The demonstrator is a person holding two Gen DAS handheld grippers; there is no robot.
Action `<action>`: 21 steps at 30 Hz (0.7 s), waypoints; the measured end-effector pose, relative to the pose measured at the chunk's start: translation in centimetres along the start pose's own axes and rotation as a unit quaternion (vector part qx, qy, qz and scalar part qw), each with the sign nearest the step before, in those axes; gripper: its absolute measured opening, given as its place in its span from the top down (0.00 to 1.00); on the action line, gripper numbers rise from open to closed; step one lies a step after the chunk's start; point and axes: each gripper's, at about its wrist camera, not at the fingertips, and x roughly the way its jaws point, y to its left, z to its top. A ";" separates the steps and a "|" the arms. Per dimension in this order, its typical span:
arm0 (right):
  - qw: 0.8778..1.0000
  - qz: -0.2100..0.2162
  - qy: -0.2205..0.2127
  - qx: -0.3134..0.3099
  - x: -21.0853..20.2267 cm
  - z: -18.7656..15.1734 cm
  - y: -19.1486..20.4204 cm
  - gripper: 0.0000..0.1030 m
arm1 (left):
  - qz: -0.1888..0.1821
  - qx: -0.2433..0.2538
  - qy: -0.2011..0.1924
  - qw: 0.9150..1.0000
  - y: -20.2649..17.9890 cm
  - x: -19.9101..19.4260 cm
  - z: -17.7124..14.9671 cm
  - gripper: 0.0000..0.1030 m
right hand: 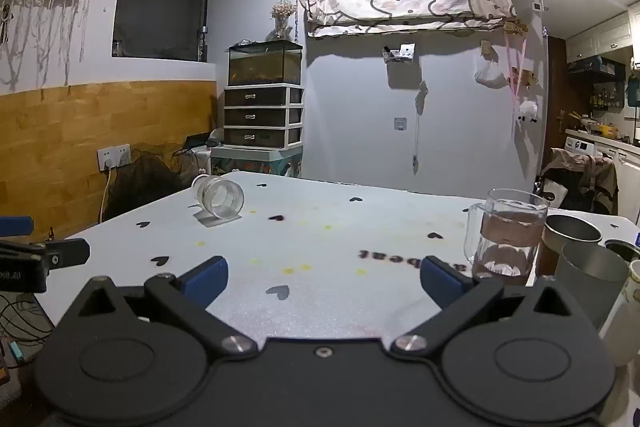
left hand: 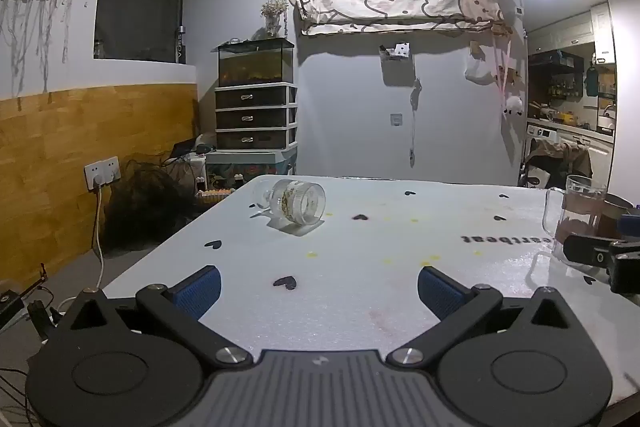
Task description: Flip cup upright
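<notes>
A clear glass cup lies on its side near the far left of the white table, its open mouth turned toward me and to the right. It also shows in the right wrist view. My left gripper is open and empty, low over the near part of the table, well short of the cup. My right gripper is open and empty, over the table's near middle, with the cup far ahead to its left.
An upright glass mug with brown contents stands at the right, next to a metal cup, a grey cup and a white cup. The mug shows in the left wrist view. The table's left edge drops to the floor with cables.
</notes>
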 end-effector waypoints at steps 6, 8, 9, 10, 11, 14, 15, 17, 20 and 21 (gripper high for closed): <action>1.000 0.002 0.003 0.001 0.0 0.0 0.0 0.00 | -0.001 -0.001 0.002 1.000 0.0 0.0 0.0 0.00; 1.000 0.002 0.002 0.001 0.1 0.0 0.0 0.00 | -0.001 -0.001 0.002 1.000 0.0 0.0 0.0 0.00; 1.000 0.001 0.001 0.000 0.0 0.0 0.0 0.00 | -0.001 -0.001 0.001 1.000 0.0 0.0 0.0 0.00; 1.000 0.001 0.001 0.000 -0.1 0.1 0.1 0.00 | -0.001 -0.001 0.001 1.000 0.0 0.0 0.0 0.00; 1.000 0.001 0.002 0.001 -0.3 0.0 0.2 0.00 | -0.001 -0.001 0.001 1.000 0.0 0.0 0.0 0.00; 1.000 0.001 0.003 0.002 -0.2 -0.1 0.0 0.00 | -0.002 -0.001 0.002 1.000 0.0 0.0 0.0 0.00; 1.000 0.001 0.003 0.002 -0.1 -0.2 0.0 0.00 | -0.002 -0.001 0.002 1.000 0.0 0.0 0.0 0.00; 1.000 0.001 0.004 0.002 -0.2 -0.2 0.0 0.00 | -0.001 -0.001 0.002 1.000 0.0 0.0 0.0 0.00; 1.000 0.000 0.006 0.003 0.3 -0.3 -0.2 0.00 | -0.002 -0.001 0.002 1.000 0.0 0.0 0.0 0.00; 1.000 0.001 0.006 0.003 0.4 -0.4 -0.3 0.00 | -0.002 -0.001 0.002 1.000 0.0 0.0 0.0 0.00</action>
